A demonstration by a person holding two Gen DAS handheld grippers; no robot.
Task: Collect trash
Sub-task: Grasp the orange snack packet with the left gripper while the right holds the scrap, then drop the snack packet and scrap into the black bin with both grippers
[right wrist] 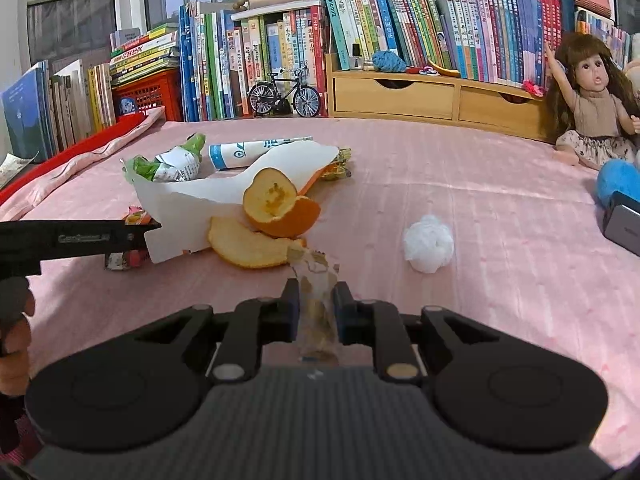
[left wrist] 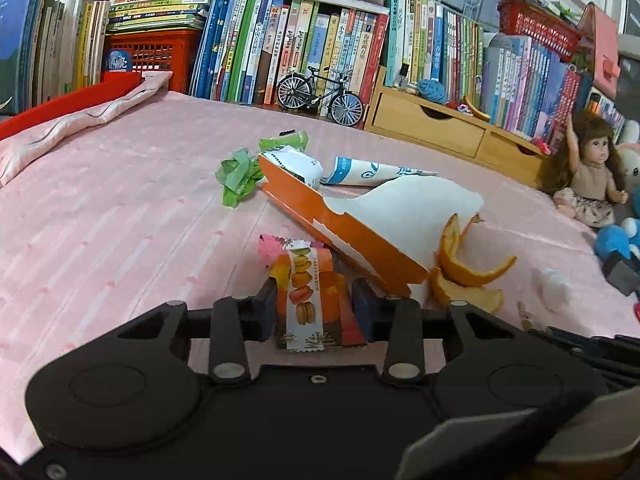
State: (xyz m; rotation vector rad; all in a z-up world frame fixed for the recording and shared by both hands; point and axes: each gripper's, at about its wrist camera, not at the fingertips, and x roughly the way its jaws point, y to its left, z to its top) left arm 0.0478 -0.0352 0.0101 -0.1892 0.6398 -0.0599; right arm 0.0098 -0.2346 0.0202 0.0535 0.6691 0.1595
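Note:
My left gripper (left wrist: 315, 304) is shut on a snack wrapper (left wrist: 304, 280) printed with macarons, which fills the gap between its fingers low over the pink bedspread (left wrist: 120, 208). Just beyond it lie a torn orange-and-white paper carton (left wrist: 360, 236), orange peel (left wrist: 468, 268) and a green wrapper (left wrist: 238, 176). My right gripper (right wrist: 317, 304) is shut on a crumpled brownish clear wrapper (right wrist: 312, 264) that sticks out past its fingertips. In front of it sit the orange peel (right wrist: 276, 204) and a white tissue ball (right wrist: 429, 244). The left gripper (right wrist: 138, 240) shows at the left edge of the right wrist view.
A rolled blue-and-white paper (right wrist: 256, 150) lies behind the carton. Rows of books (right wrist: 280, 52), a toy bicycle (right wrist: 286, 96) and a wooden drawer box (right wrist: 432, 98) line the far edge. A doll (right wrist: 592, 108) and a blue plush (right wrist: 618, 184) sit at the right, with a folded pink cloth (left wrist: 80, 120) at the left.

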